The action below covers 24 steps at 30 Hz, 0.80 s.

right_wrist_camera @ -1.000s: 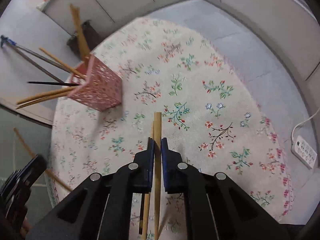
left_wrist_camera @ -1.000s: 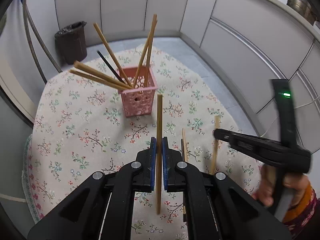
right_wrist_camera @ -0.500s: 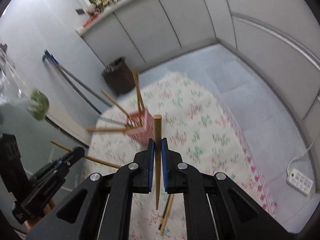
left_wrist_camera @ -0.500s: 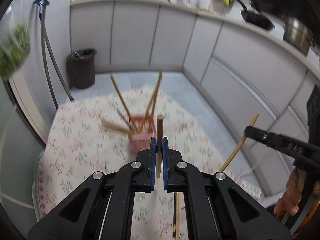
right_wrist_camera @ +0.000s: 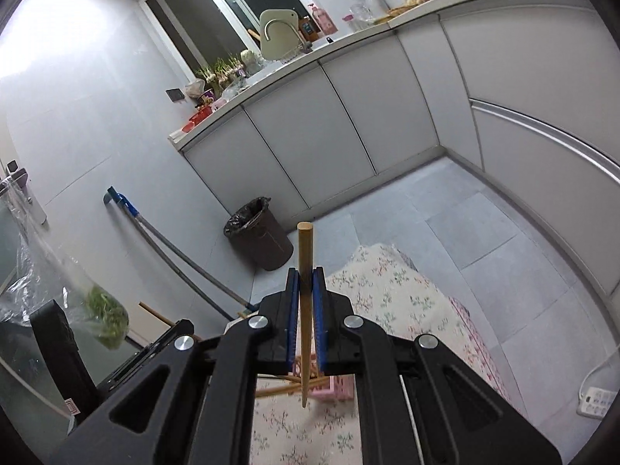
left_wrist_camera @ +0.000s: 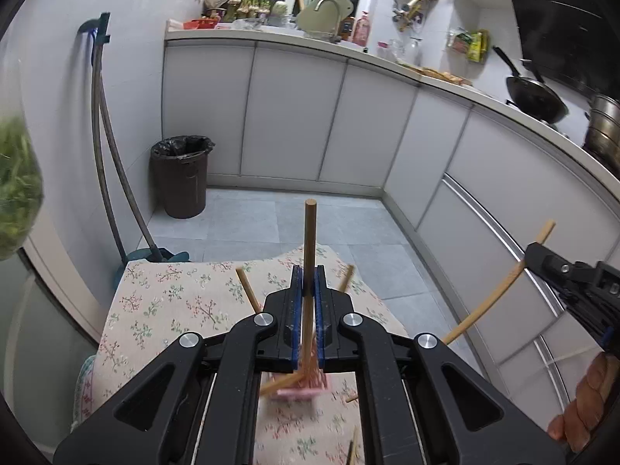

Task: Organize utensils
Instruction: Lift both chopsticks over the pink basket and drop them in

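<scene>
A table under a cream cloth printed with small flowers stands in a kitchen with a grey tiled floor and pale cabinets running along two walls. Beyond the table's far edge, a dark bin lined with a black bag sits against the cabinets, and a long-handled mop leans on the wall beside it. A white power strip lies on the floor off the table's right side.

On the table, a pink perforated holder stands mostly hidden behind the gripper bodies, with several wooden chopsticks fanning out of it at angles.

The left gripper has its blue-padded fingers closed tight on a round wooden chopstick, held upright above the holder. The right gripper is likewise clamped on a second chopstick, its tapered tip hanging just over the holder. In the left view that stick slants off to the table's right.
</scene>
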Each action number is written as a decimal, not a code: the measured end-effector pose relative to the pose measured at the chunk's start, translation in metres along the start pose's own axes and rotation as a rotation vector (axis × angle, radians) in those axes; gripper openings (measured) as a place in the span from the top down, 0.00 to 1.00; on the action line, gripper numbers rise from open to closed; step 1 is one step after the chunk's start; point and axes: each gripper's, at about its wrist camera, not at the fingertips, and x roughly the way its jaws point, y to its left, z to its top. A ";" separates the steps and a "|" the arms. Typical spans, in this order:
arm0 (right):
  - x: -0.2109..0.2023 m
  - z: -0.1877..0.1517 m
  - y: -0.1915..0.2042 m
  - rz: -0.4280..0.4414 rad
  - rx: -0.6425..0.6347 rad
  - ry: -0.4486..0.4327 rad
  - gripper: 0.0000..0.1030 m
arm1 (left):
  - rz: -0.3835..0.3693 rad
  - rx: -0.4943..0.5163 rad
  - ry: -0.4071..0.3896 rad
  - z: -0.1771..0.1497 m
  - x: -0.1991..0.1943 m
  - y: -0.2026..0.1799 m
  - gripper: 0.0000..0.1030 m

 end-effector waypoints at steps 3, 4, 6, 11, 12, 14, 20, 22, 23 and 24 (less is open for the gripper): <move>0.021 0.001 0.004 -0.014 -0.011 -0.004 0.93 | 0.002 -0.009 0.070 -0.006 0.027 0.007 0.93; 0.028 0.000 0.005 -0.020 -0.019 -0.001 0.93 | 0.003 -0.034 0.090 -0.011 0.032 0.012 0.93; 0.037 -0.003 0.008 -0.033 -0.031 0.001 0.93 | -0.006 -0.084 0.082 -0.016 0.026 0.024 0.90; 0.049 -0.006 0.014 -0.053 -0.055 -0.016 0.93 | 0.049 -0.166 -0.038 -0.025 -0.019 0.051 0.76; 0.052 -0.007 0.016 -0.058 -0.063 -0.020 0.93 | 0.053 -0.177 -0.047 -0.025 -0.024 0.055 0.76; 0.055 -0.008 0.021 -0.064 -0.072 -0.030 0.93 | 0.057 -0.200 -0.067 -0.022 -0.037 0.063 0.75; 0.067 -0.021 0.039 -0.086 -0.129 -0.041 0.93 | 0.071 -0.211 -0.089 -0.020 -0.049 0.070 0.67; 0.076 -0.031 0.041 -0.088 -0.142 -0.028 0.93 | 0.065 -0.219 -0.073 -0.021 -0.045 0.071 0.67; 0.083 -0.036 0.042 -0.090 -0.150 -0.019 0.92 | 0.065 -0.216 -0.062 -0.022 -0.041 0.070 0.67; 0.093 -0.043 0.041 -0.090 -0.159 0.003 0.90 | 0.071 -0.212 -0.055 -0.023 -0.038 0.070 0.67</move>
